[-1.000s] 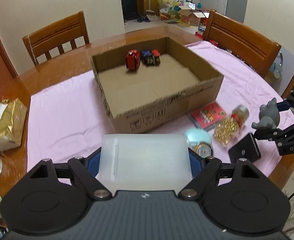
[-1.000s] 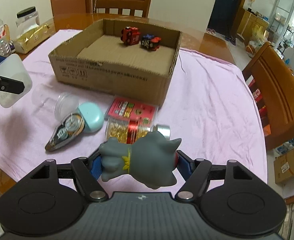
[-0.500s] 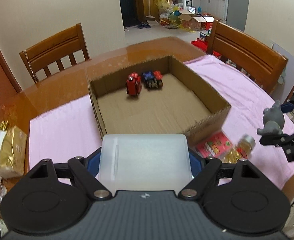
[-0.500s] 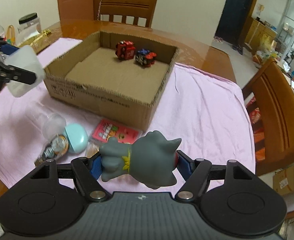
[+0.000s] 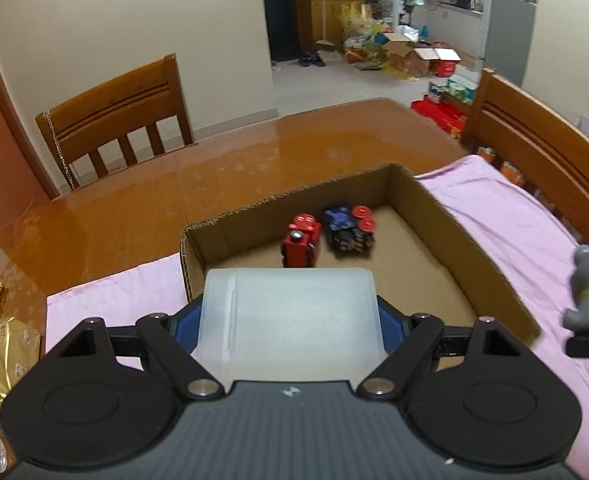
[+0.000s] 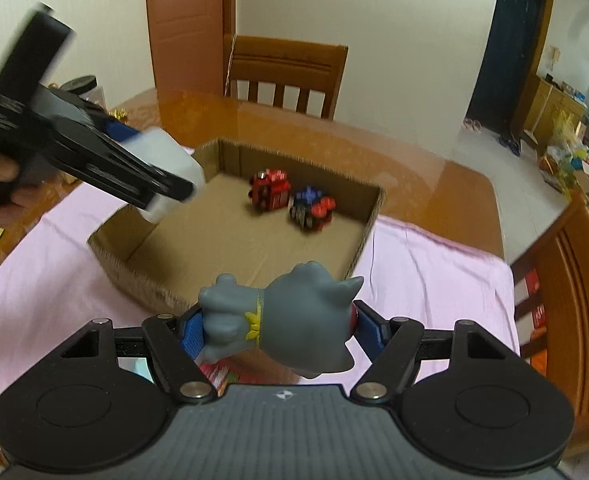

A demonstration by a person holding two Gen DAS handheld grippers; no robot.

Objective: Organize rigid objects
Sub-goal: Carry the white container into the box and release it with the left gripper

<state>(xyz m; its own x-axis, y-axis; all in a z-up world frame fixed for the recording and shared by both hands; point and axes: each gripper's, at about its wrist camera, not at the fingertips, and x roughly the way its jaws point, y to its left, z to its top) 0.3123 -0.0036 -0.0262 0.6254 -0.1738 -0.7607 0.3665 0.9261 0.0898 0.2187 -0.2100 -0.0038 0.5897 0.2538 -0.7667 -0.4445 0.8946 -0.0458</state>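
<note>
Here both grippers carry loads toward the cardboard box point(image 6: 358, 240): the left gripper point(image 5: 290, 320) clamps a frosted plastic case point(image 5: 290, 320) above the box's near-left corner, and the right gripper point(image 6: 274, 328) pinches a grey rubber animal toy point(image 6: 282, 320) just short of the near wall. Each load should probably clear the rim and be lowered onto bare cardboard, away from the red toy car point(image 6: 268, 196) and blue toy car point(image 6: 310, 212), before release.

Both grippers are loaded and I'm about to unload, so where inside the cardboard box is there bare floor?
The cardboard box has bare floor along its near wall and both near corners, up to mid-box. The far end is crowded: the red toy and blue-and-red toy sit side by side there. The white plastic case in the left gripper hangs over the left wall; the grey figurine hangs before the near wall.
</note>
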